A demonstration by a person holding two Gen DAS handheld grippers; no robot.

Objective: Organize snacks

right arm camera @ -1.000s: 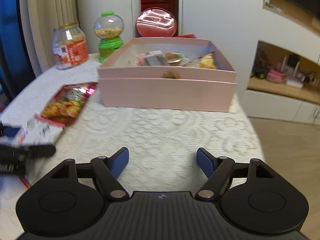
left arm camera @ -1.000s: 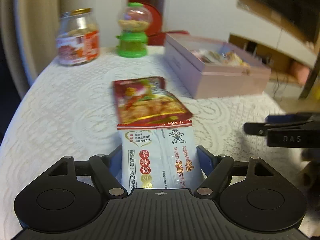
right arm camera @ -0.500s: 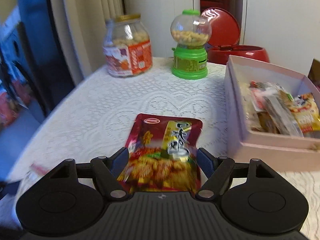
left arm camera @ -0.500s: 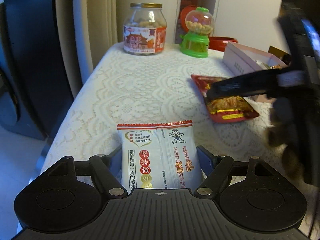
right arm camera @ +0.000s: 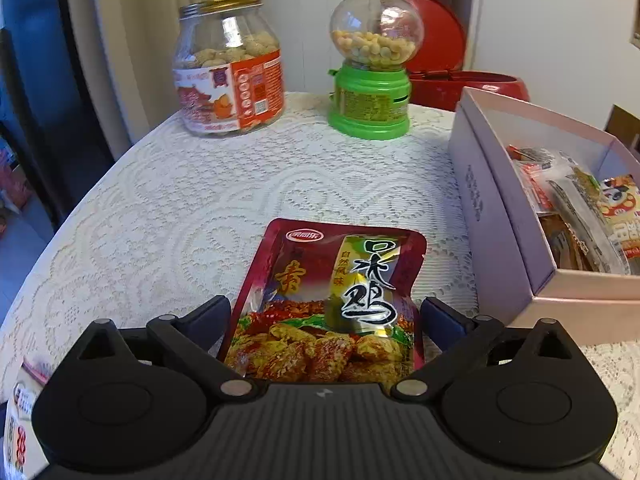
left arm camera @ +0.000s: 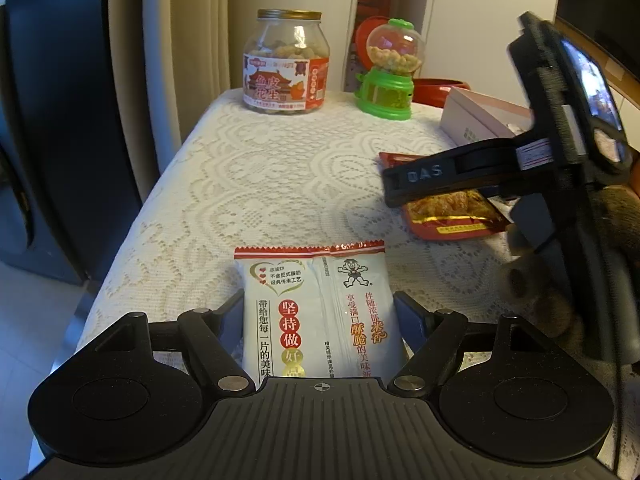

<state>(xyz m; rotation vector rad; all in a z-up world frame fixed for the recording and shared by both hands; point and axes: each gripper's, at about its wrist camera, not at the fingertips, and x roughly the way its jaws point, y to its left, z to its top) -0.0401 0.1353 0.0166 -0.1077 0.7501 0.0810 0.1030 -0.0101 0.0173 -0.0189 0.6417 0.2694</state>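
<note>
My left gripper (left arm camera: 319, 314) is shut on a white rice-cracker packet (left arm camera: 316, 304), held over the lace-covered table. My right gripper (right arm camera: 325, 314) is open, its fingers on either side of a red chicken-snack packet (right arm camera: 332, 296) that lies flat on the table; a small gap shows at each finger. That red packet (left arm camera: 448, 212) and the right gripper's body (left arm camera: 560, 160) show at the right of the left wrist view. An open pink box (right arm camera: 500, 216) with several snack packets inside stands at the right.
A clear jar of peanuts (right arm camera: 230, 68) and a green candy dispenser (right arm camera: 374, 64) stand at the table's far edge, with a red bin (right arm camera: 452, 76) behind. The table's left edge (left arm camera: 152, 208) drops to the floor. The white packet's corner (right arm camera: 20, 412) shows bottom left.
The right gripper swung left from facing the pink box and moved over the red packet, which now lies between its fingers. The left gripper turned left, still holding the white packet.
</note>
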